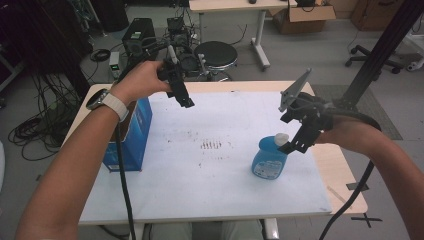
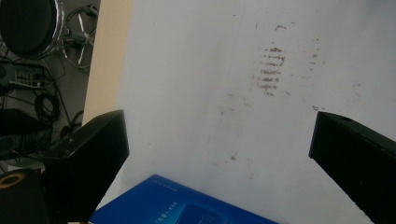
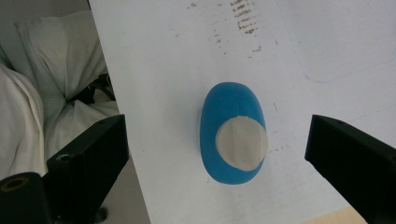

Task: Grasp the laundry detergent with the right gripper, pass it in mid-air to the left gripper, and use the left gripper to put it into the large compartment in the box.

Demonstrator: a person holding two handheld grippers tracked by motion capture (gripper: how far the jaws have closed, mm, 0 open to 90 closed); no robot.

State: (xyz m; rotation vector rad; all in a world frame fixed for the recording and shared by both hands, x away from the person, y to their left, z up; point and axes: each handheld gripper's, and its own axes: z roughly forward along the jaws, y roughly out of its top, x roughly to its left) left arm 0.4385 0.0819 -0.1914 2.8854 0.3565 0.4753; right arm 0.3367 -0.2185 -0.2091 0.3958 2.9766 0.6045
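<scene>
A blue bottle (image 1: 269,161) with a white cap stands upright on the white sheet (image 1: 210,180) at the right. My right gripper (image 1: 295,144) hangs just above its cap, open; in the right gripper view the bottle (image 3: 232,135) sits between the two black jaws, seen from above. A blue box (image 1: 131,137) stands at the sheet's left edge. My left gripper (image 1: 184,100) is held high over the sheet's far left part, open and holding nothing; its own view looks down on the box top (image 2: 187,205) and the bare sheet (image 2: 196,84).
Brown smudge marks (image 1: 211,145) lie mid-sheet. The wooden table (image 1: 337,170) shows past the sheet's right edge. Beyond the far edge stand a black stool (image 1: 216,54) and electronics with cables on the floor. Black cables trail from both grippers toward the front edge.
</scene>
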